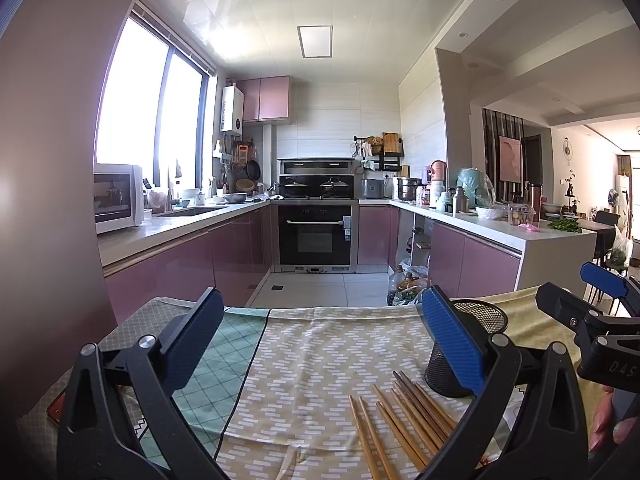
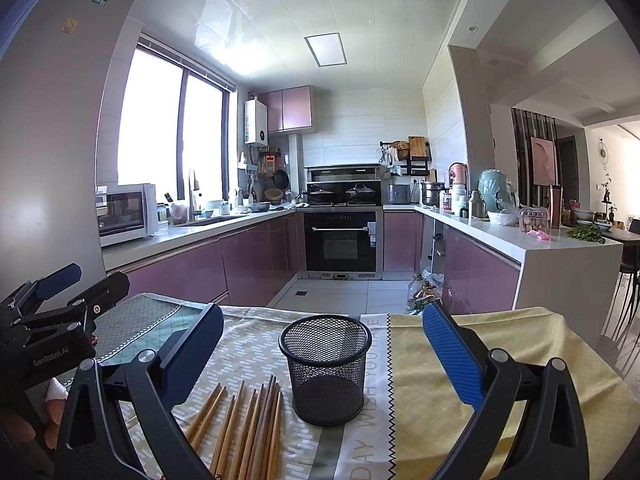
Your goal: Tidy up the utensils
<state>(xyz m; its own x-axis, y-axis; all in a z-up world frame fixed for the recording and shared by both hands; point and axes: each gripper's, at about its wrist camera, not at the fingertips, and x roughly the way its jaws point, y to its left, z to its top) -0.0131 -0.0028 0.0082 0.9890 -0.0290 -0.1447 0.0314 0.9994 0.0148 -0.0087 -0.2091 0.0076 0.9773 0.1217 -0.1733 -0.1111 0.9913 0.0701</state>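
Note:
Several wooden chopsticks (image 2: 244,424) lie loose on a patterned cloth, just left of an upright, empty black mesh cup (image 2: 326,368). In the left wrist view the chopsticks (image 1: 400,428) lie low and right of centre, with the cup (image 1: 472,348) partly hidden behind the blue finger pad. My left gripper (image 1: 320,336) is open and empty above the cloth, left of the chopsticks. My right gripper (image 2: 322,344) is open and empty, with the cup between its fingers further ahead. Each gripper shows at the edge of the other's view.
The table is covered with patterned cloths (image 1: 320,352), a green one (image 1: 224,360) at left and a yellow one (image 2: 480,360) at right. Beyond the table's far edge lie a tiled floor (image 2: 332,300), pink cabinets, an oven (image 2: 340,240) and a counter (image 2: 532,244) at right.

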